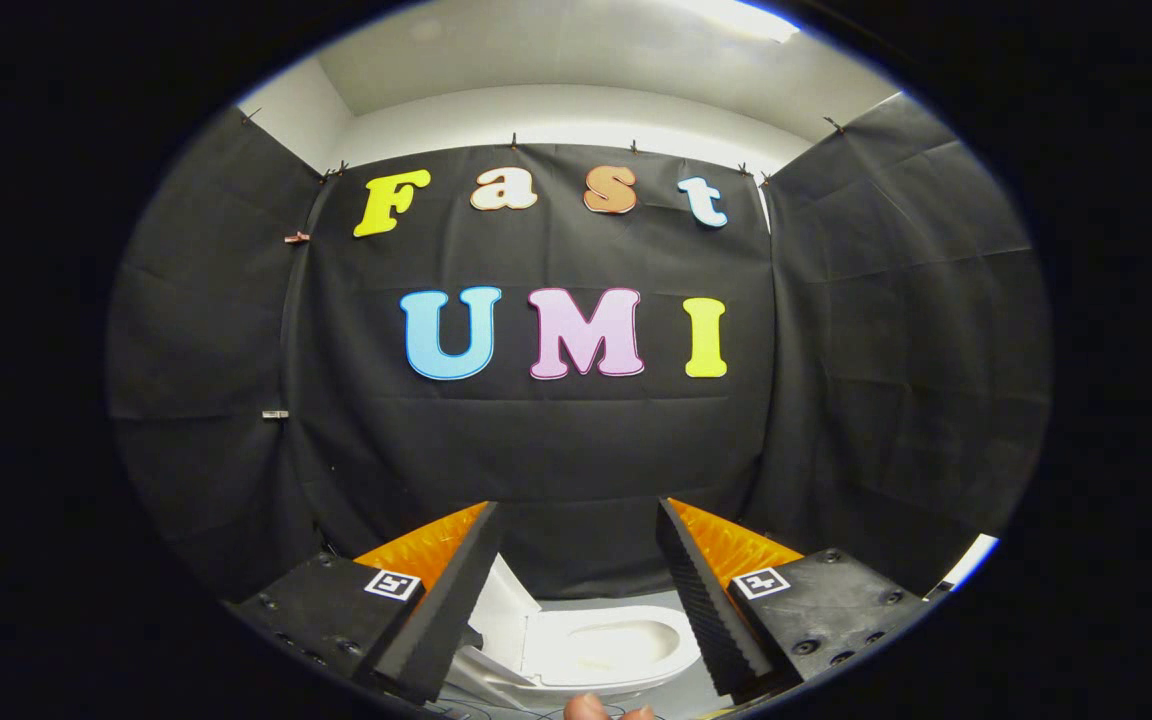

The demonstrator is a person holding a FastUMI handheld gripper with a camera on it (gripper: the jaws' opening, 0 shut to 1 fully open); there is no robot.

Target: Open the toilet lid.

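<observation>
Fingertips (604,709) of a person's hand show nearest the camera, low between the jaws and just short of the toilet. Jaws stand wide apart and hold nothing; gripper (576,520) points level at the black cloth wall (556,440), well above the target. Small white glossy toilet (601,650) sits below and between the jaws on a pale grey surface (636,603). Its oval seat and bowl lie open to view; the white lid (504,612) looks already tilted up at the toilet's left side, so the long axis seems to run left to right across the jaws. Judgement: lid appears raised, though how far cannot be told; any further move calls for dropping down and slightly left.
</observation>
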